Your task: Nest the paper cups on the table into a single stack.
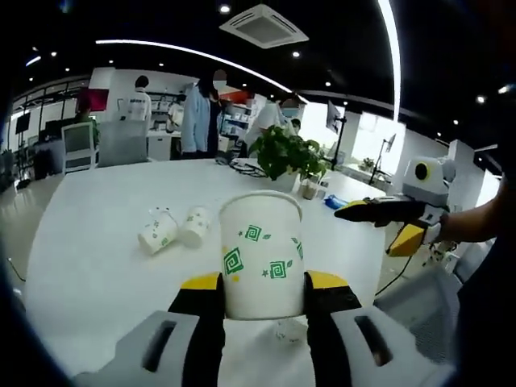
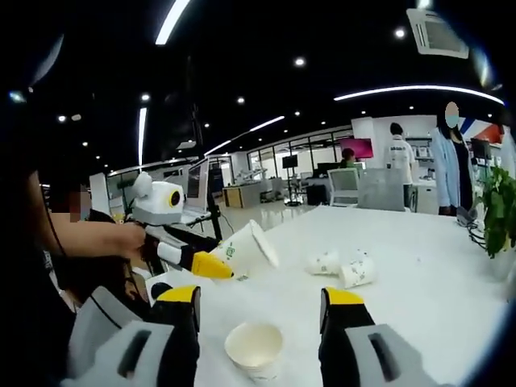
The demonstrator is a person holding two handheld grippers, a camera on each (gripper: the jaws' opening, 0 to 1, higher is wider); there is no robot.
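Observation:
A white paper cup (image 1: 262,254) with green square-spiral prints stands upright between my left gripper's (image 1: 262,284) yellow-tipped jaws, which are shut on its lower half. In the right gripper view this held cup (image 2: 248,248) appears tilted, at the tip of the left gripper (image 2: 216,264). Two more cups (image 1: 159,230) (image 1: 194,226) lie on their sides, touching, further out on the white table (image 1: 97,266). My right gripper (image 2: 262,300) is open, and another cup (image 2: 254,347) stands mouth-up on the table low between its jaws, untouched. The right gripper (image 1: 363,212) comes in from the right, level with the held cup's rim.
A potted green plant (image 1: 286,153) and small items stand at the table's far side. Several people stand beyond it, near desks and chairs. The person's arm (image 2: 89,238) holds the left gripper. The two lying cups (image 2: 324,262) (image 2: 357,272) rest mid-table.

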